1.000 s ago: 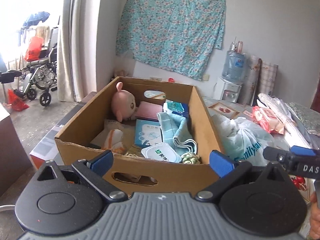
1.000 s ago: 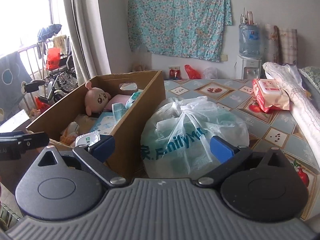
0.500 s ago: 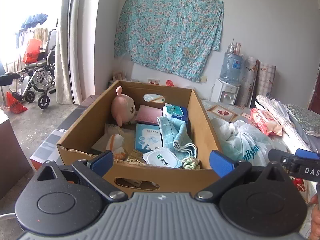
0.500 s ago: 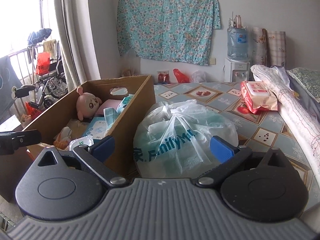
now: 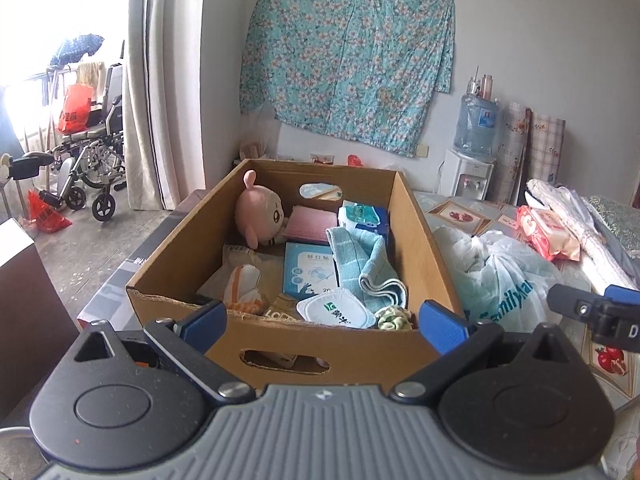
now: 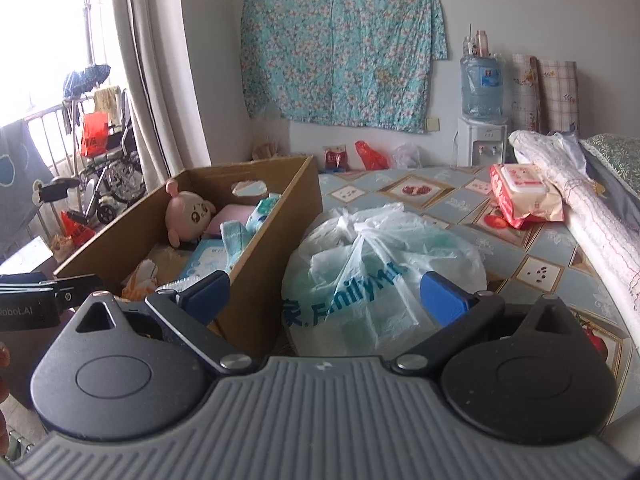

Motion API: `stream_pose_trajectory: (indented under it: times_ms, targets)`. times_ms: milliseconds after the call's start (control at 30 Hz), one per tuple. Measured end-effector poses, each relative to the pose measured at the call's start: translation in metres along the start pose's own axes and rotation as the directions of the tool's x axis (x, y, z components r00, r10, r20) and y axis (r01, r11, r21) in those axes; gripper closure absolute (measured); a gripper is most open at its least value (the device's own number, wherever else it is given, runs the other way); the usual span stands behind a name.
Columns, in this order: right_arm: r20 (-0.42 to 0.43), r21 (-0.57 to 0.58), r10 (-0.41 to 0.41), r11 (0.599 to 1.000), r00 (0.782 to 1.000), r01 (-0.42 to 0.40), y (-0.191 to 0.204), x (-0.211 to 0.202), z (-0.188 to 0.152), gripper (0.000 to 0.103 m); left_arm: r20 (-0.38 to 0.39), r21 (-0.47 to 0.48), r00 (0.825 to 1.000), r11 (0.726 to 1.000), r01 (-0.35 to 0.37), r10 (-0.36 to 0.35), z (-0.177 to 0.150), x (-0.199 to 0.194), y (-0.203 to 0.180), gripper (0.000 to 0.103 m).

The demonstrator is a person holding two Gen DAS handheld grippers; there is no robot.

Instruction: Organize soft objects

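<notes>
Daylight pours in from the window (image 5: 48, 20) at far left, blown out to pure white in the left wrist view, less so in the right. The room reads soft and evenly lit, shadows faint. Fisheye bending curves the curtain (image 6: 160, 80) and walls near the edges; corners darken. Focus holds sharp throughout.

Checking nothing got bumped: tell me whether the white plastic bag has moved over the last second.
No. The white plastic bag still rests against the outer side wall of the cardboard box, as before; only the camera's viewpoint shifted.
</notes>
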State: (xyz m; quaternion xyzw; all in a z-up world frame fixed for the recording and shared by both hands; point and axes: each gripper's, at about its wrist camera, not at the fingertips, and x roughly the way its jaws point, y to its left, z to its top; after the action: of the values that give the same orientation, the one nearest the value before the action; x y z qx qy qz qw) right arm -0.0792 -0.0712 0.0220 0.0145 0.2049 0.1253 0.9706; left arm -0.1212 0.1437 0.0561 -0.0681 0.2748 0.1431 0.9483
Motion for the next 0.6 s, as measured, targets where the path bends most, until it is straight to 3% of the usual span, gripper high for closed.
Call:
stream_pose_trajectory:
  times_ms: [267,600]
  targets:
    - [-0.079,0.008,0.097,0.995,0.992,-0.097,0.020,0.017,0.001,0.001,-0.056,0.012,0.997,0.999,-0.047,0.048,-0.003,0.008,-0.008,0.000]
    - [-0.107,-0.022,0.087,0.996,0.990,-0.090,0.029,0.025,-0.003,0.001,-0.090,0.017,0.994,0.998,-0.066,0.067,-0.006,0.014,-0.006,0.000]
